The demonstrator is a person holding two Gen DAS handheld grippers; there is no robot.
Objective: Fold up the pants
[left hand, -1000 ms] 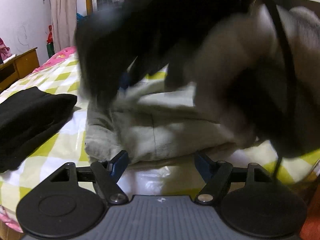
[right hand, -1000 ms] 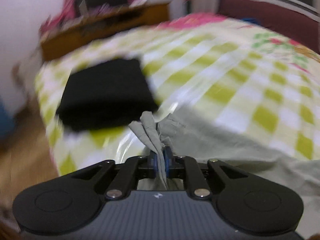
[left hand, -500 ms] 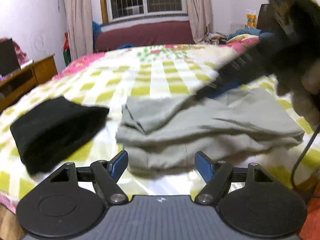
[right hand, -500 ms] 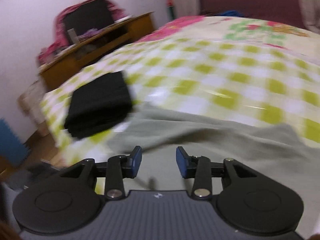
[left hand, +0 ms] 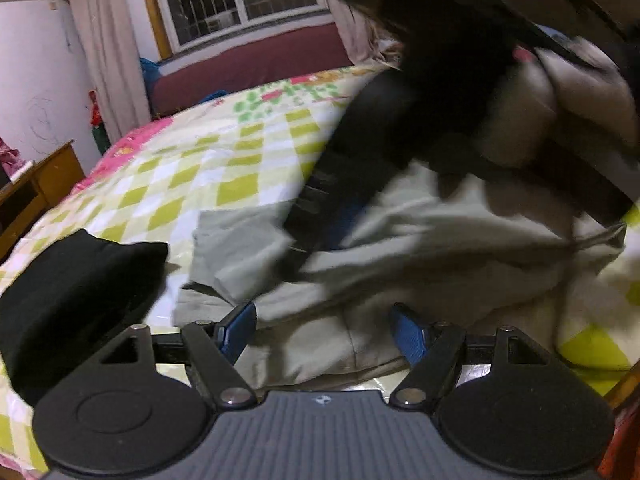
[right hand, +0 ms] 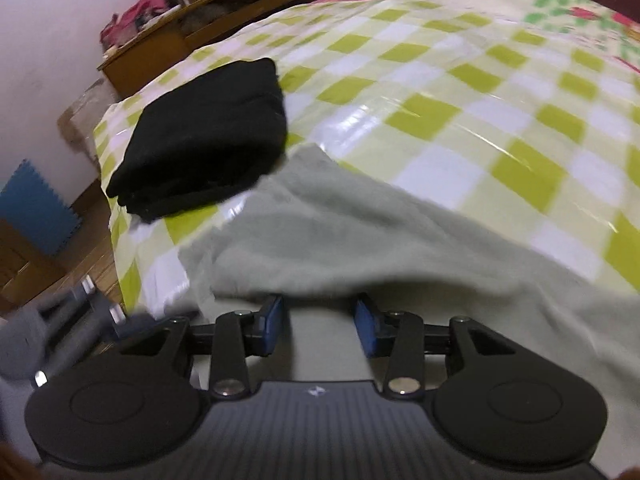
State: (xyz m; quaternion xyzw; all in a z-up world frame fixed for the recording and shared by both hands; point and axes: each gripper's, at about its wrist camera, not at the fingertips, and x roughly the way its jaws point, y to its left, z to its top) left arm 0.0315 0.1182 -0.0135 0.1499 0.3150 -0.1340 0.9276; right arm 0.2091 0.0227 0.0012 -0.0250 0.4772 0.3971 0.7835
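Observation:
The grey-green pants [left hand: 400, 264] lie folded in layers on the checked bedspread [left hand: 224, 168]. My left gripper [left hand: 324, 330] is open at the pants' near edge, holding nothing. In the left wrist view the right gripper [left hand: 332, 208] reaches down, blurred, onto the pants' top layer. In the right wrist view the right gripper [right hand: 320, 326] is open just above the pants [right hand: 380, 248], its blue fingertips [right hand: 270, 322] close over the cloth and holding nothing.
A folded black garment [left hand: 76, 292] lies on the bed left of the pants; it also shows in the right wrist view [right hand: 208, 136]. A wooden desk [right hand: 224, 20] stands beyond the bed. The bed's edge and wooden floor [right hand: 44, 264] are at left.
The right gripper let go of the pants' cloth and opened. It then came back down onto the folded pants. The left gripper stayed open at the near edge.

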